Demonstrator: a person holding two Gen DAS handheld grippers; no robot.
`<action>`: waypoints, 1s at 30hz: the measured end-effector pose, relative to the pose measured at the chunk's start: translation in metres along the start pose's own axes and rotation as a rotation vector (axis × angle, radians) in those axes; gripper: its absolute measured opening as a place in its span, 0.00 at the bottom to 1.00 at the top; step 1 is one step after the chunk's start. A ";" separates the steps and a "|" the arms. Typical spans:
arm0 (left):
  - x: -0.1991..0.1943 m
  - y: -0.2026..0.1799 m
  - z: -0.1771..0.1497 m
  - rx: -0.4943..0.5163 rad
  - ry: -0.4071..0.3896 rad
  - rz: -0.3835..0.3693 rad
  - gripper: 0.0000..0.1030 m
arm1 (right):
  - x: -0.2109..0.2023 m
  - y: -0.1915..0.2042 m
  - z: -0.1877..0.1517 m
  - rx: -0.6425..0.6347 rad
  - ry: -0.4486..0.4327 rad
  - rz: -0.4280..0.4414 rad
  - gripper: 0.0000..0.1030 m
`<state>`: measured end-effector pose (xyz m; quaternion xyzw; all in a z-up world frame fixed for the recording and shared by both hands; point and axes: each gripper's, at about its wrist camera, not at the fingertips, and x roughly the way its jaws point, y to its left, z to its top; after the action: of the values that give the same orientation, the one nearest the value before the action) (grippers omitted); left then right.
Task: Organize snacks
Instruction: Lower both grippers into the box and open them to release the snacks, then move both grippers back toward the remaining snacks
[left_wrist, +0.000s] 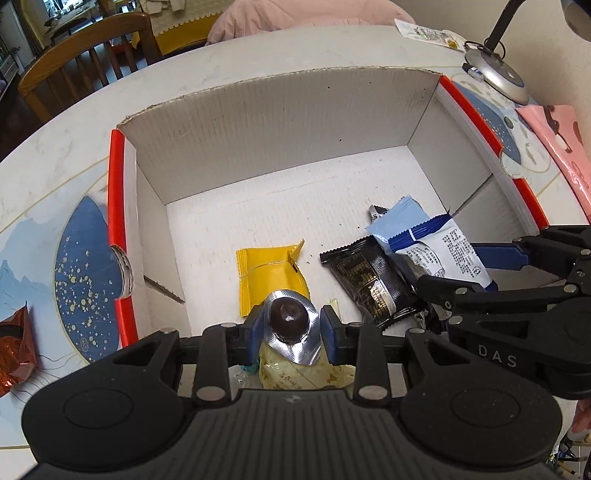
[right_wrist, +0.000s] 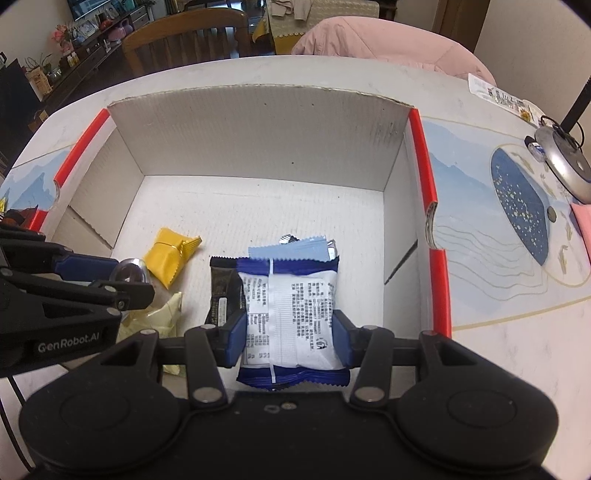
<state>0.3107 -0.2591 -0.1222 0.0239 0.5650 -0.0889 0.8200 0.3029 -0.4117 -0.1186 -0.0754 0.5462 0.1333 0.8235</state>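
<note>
A white cardboard box (left_wrist: 280, 122) with red edge strips stands on the table; it also shows in the right wrist view (right_wrist: 258, 125). My left gripper (left_wrist: 291, 328) is shut on a silver foil-cupped chocolate (left_wrist: 290, 319), held over the box's near edge. My right gripper (right_wrist: 290, 341) is shut on a white and blue snack packet (right_wrist: 291, 314), which also shows in the left wrist view (left_wrist: 439, 251). In the box lie a yellow packet (left_wrist: 269, 275), a black packet (left_wrist: 373, 284), a light blue packet (left_wrist: 395, 221) and a pale yellow wrapper (left_wrist: 295, 373).
A red-brown foil snack (left_wrist: 14, 343) lies on the table left of the box. A lamp base (right_wrist: 565, 166) and a pink sheet (left_wrist: 561, 147) lie to the right, a small packet (right_wrist: 495, 94) at the far edge. A wooden chair (right_wrist: 188, 37) stands beyond.
</note>
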 end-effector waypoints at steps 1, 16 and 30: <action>0.000 0.000 0.000 -0.001 -0.002 -0.001 0.32 | -0.001 0.000 0.000 0.002 -0.003 0.003 0.46; -0.046 0.016 -0.014 -0.016 -0.114 -0.050 0.44 | -0.047 0.006 -0.005 0.025 -0.098 0.042 0.62; -0.106 0.051 -0.044 -0.035 -0.231 -0.099 0.44 | -0.098 0.042 -0.014 0.034 -0.188 0.102 0.77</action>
<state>0.2424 -0.1900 -0.0421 -0.0284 0.4685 -0.1216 0.8746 0.2419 -0.3892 -0.0330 -0.0208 0.4719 0.1723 0.8644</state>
